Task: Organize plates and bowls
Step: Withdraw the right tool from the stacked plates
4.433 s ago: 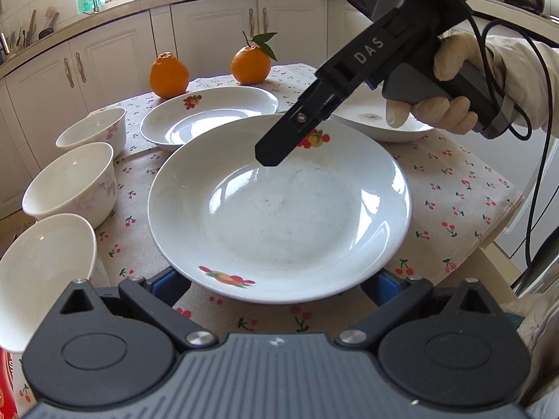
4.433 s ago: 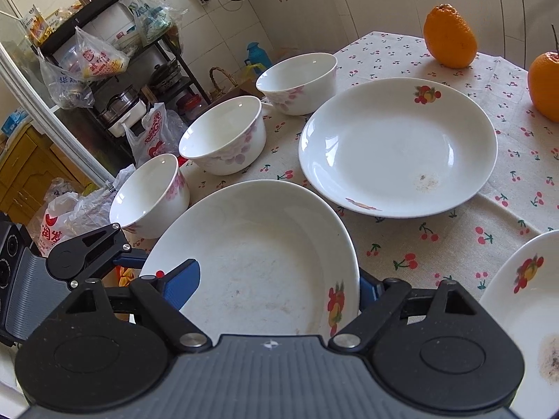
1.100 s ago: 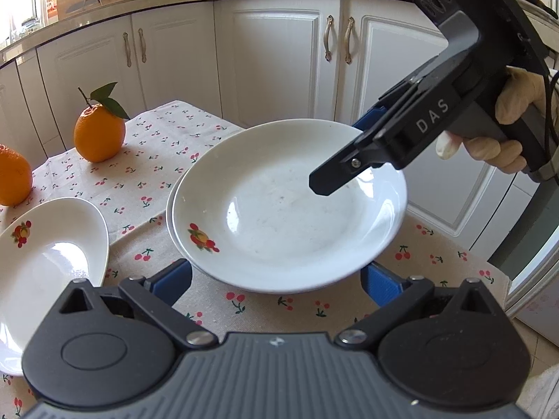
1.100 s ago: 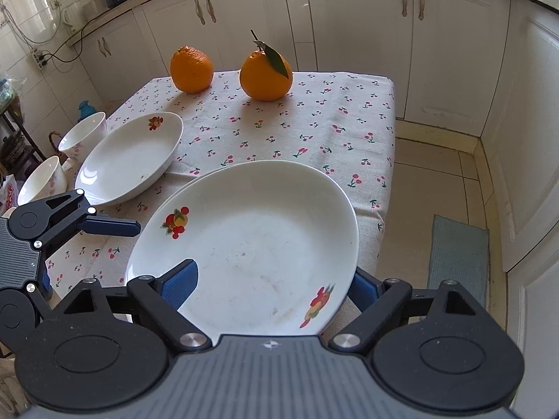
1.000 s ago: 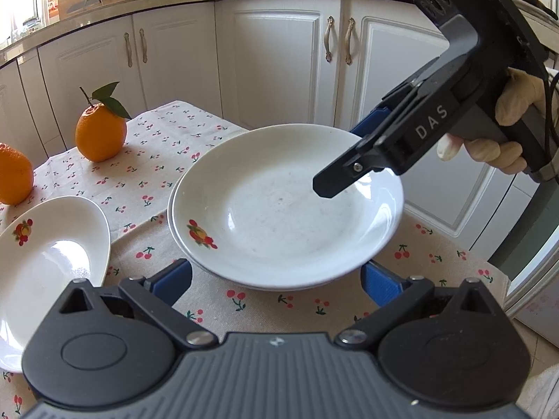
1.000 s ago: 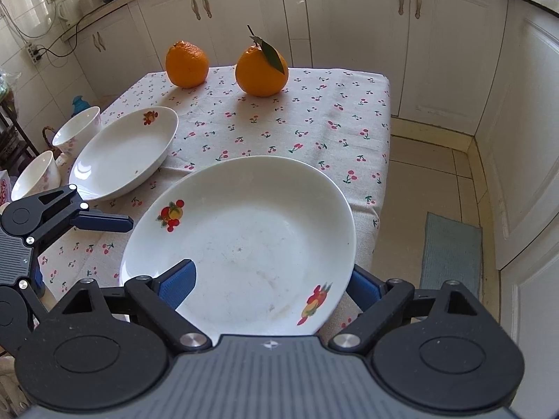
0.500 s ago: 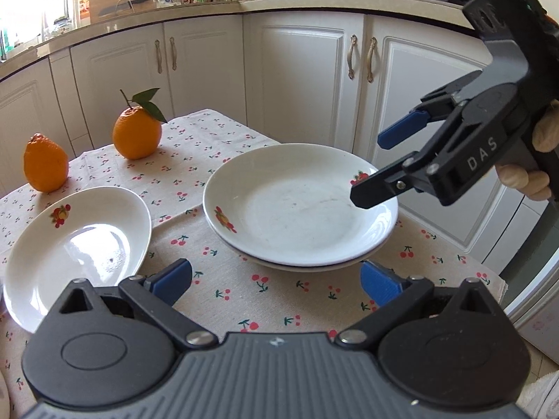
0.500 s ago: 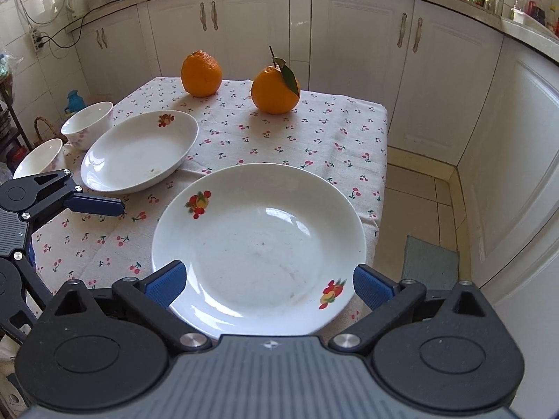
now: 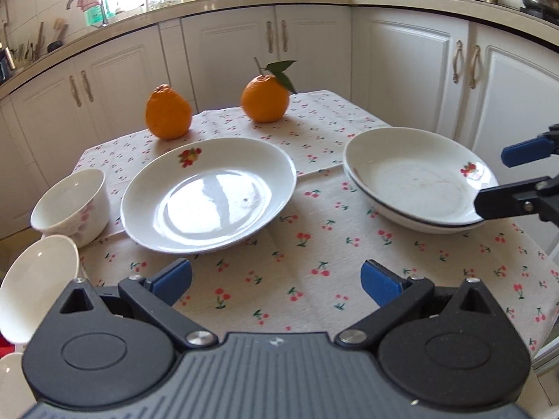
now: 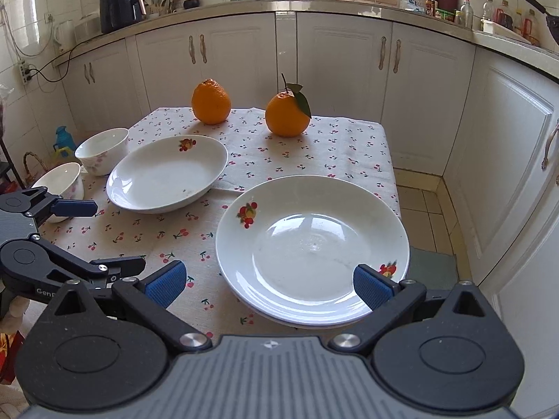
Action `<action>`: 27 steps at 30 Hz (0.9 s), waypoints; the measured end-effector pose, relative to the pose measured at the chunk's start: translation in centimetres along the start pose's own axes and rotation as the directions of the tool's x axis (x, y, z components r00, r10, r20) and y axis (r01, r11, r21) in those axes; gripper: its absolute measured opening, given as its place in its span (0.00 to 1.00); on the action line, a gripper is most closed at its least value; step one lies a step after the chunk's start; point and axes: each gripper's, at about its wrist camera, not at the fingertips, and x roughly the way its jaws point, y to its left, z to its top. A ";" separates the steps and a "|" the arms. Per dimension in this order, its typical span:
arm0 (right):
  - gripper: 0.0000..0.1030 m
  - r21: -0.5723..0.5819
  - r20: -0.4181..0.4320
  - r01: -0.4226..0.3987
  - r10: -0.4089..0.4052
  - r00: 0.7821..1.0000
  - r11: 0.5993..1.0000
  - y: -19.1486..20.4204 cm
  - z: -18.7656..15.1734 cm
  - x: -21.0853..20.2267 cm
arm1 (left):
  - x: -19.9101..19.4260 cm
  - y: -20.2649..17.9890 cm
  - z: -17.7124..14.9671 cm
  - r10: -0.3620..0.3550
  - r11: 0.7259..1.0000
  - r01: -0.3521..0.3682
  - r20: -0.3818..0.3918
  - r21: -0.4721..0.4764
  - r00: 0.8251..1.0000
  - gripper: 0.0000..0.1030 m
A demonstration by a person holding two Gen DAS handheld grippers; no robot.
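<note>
Since a second ago the top plate [image 10: 314,241] has been let go and both grippers have pulled back; it now sits nested on a second plate [image 9: 436,225] at the table's right front corner. Right gripper [image 10: 269,284] jaws spread wide, holding nothing; the stack's near rim lies just ahead of and between its blue pads, right pad over the rim. Left gripper [image 9: 276,279] also wide open, empty, over bare tablecloth [image 9: 314,244], with the single plate [image 9: 209,195] just ahead, left of centre. Two bowls [image 10: 102,151] [image 10: 63,183] at the table's left edge. Two oranges [image 10: 211,102] [image 10: 287,114] at the far side.
</note>
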 end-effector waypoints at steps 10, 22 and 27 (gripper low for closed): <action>1.00 -0.063 -0.028 -0.007 0.005 1.000 0.998 1.7 0.5 0.9 | 2.6 2.7 -1.7 0.043 0.991 -0.054 -0.085 -0.122 0.995 1.00; 1.00 -0.086 -0.053 -0.070 0.066 0.996 0.994 1.6 2.4 3.3 | 4.3 3.1 -0.9 0.061 0.985 -0.070 -0.063 -0.158 0.996 1.00; 1.00 -0.122 -0.078 -0.142 0.133 0.988 0.982 1.8 4.0 4.5 | 5.2 3.5 -0.3 0.078 0.981 -0.086 -0.053 -0.174 0.996 1.00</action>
